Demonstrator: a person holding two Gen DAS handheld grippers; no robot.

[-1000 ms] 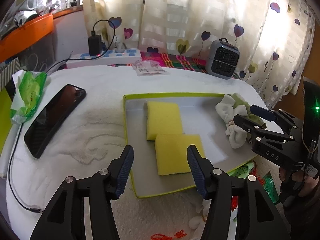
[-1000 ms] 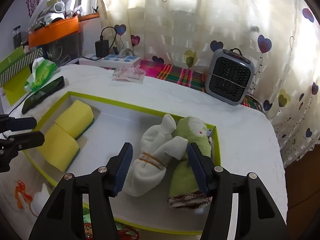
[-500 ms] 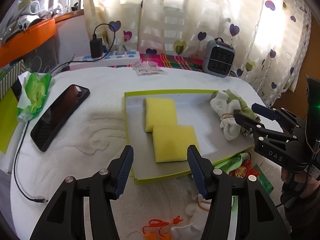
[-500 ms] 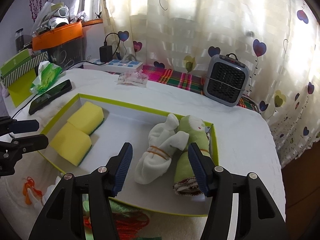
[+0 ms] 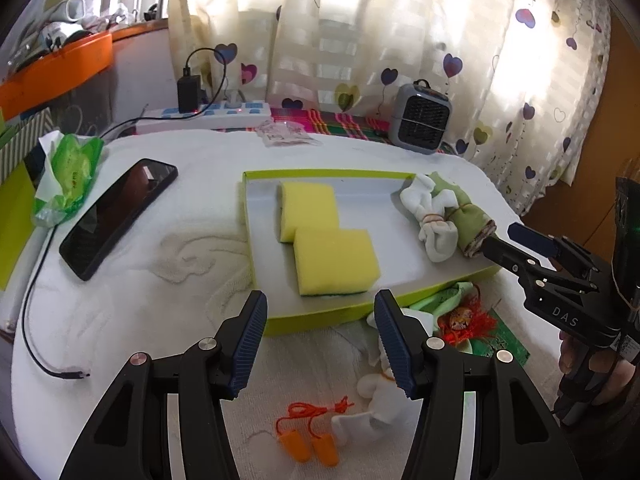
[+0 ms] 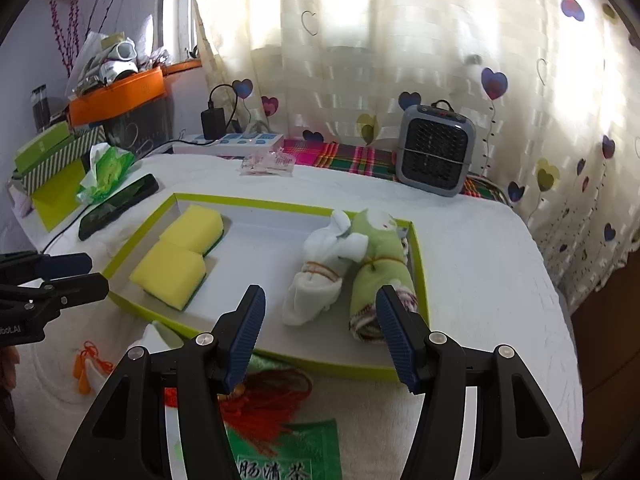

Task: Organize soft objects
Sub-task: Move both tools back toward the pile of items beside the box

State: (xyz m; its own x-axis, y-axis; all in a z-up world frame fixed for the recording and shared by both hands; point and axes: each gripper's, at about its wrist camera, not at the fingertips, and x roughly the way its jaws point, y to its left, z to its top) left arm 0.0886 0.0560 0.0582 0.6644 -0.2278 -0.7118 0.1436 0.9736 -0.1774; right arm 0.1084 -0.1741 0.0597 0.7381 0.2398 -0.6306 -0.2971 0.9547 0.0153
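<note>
A shallow green-rimmed tray [image 5: 256,264] [image 6: 418,264] lies on the white towel. Two yellow sponges [image 5: 334,258] [image 6: 170,272] overlap at its left end. A white sock bundle [image 5: 432,220] [image 6: 320,276] and a green sock bundle [image 5: 466,210] [image 6: 380,264] lie at its right end. My left gripper [image 5: 320,344] hangs open and empty before the tray's near edge. My right gripper [image 6: 320,338] is open and empty over that edge, before the socks. Orange earplugs on a cord [image 5: 308,440] [image 6: 86,368], a white cloth piece [image 5: 372,400] and a red-tasselled charm [image 5: 460,320] [image 6: 264,408] lie in front of the tray.
A black phone [image 5: 118,220] with a cable and a green tissue pack [image 5: 66,176] lie left of the tray. A small grey heater [image 6: 436,152], a power strip [image 5: 208,114] and a plastic packet [image 5: 284,136] stand at the back by the curtain. A green tea packet [image 6: 280,452] lies near me.
Both grippers have drawn back from the tray, so it looks farther away. The earplugs, white cloth piece and red charm have come into view. Both stay open.
</note>
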